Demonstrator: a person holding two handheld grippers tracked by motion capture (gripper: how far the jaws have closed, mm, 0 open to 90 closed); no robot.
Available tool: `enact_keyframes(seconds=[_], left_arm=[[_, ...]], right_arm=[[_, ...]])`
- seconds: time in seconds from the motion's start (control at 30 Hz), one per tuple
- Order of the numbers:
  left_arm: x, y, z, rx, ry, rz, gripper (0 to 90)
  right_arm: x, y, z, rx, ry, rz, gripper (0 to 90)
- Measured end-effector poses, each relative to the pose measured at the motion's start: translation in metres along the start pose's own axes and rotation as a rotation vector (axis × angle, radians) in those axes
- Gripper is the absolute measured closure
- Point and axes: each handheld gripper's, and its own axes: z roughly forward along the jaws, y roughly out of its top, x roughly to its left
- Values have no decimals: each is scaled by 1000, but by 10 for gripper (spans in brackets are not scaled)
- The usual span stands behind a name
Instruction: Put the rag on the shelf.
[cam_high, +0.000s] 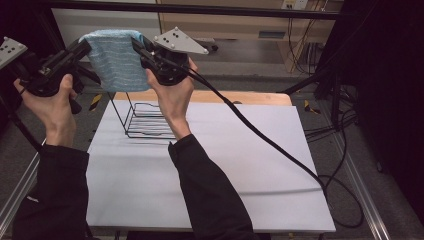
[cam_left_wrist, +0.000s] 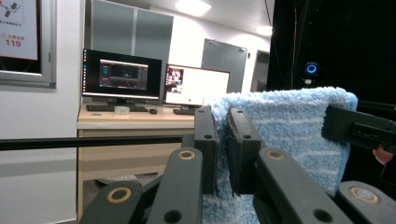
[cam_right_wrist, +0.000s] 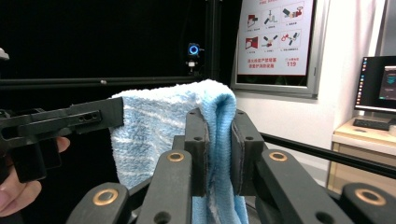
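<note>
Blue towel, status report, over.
Both tongs, left and right, shut on blue towel. Towel held up, spread above wire rack. Nothing in the way.

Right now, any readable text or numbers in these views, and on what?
"119": framed white wall poster, left gripper view.
"119": framed white wall poster with red pictograms, right gripper view; its small lines are too blurred.
Two desk monitors: on-screen text too small.
Blue terry towel: no text.
</note>
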Motion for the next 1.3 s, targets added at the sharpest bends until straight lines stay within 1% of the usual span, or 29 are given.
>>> enact_keyframes(seconds=[0.1,0.2,0.3,0.37,0.5,0.57,0.63,0.73,0.77,0.8,0.87,0.93,1.0,1.07,1.1,1.13,1.17,1.3], left_arm=[[3,3,6,3,11,3,835],[5,3,11,0,13,2,835],[8,3,16,-2,16,-8,835],[9,4,17,-4,17,-12,835],[11,5,25,-9,25,-4,835],[13,6,28,-11,29,5,835],[16,5,33,-15,29,-4,835],[17,3,37,-9,32,2,835],[19,2,39,-6,35,2,835],[21,-1,43,1,36,0,835],[24,-4,47,10,40,2,835],[25,-5,48,13,42,1,835],[29,-9,53,24,40,-4,835],[30,-10,55,30,42,-1,835],[31,-12,58,41,49,13,835],[31,-12,58,41,49,13,835],[34,-15,61,55,54,20,835],[42,-23,63,70,52,0,835]], right_arm=[[-4,2,6,1,0,-5,800],[-8,3,11,1,-4,-11,800],[-11,4,15,-2,-9,-22,800],[-13,5,19,1,-13,-23,800],[-18,6,24,-2,-15,-22,800],[-23,7,29,-4,-17,-20,800],[-27,7,31,-10,-11,-16,799],[-30,5,34,-5,-12,-18,799],[-34,4,37,5,-18,-20,799],[-36,3,39,11,-19,-21,799],[-38,0,42,22,-24,-20,799],[-41,-2,44,30,-25,-30,798],[-44,-6,46,36,-29,-25,798],[-47,-10,48,42,-33,-6,798],[-49,-12,50,50,-37,-3,798],[-49,-12,50,50,-37,-3,798],[-50,-16,52,64,-44,-7,798],[-49,-22,55,86,-46,-18,797]])
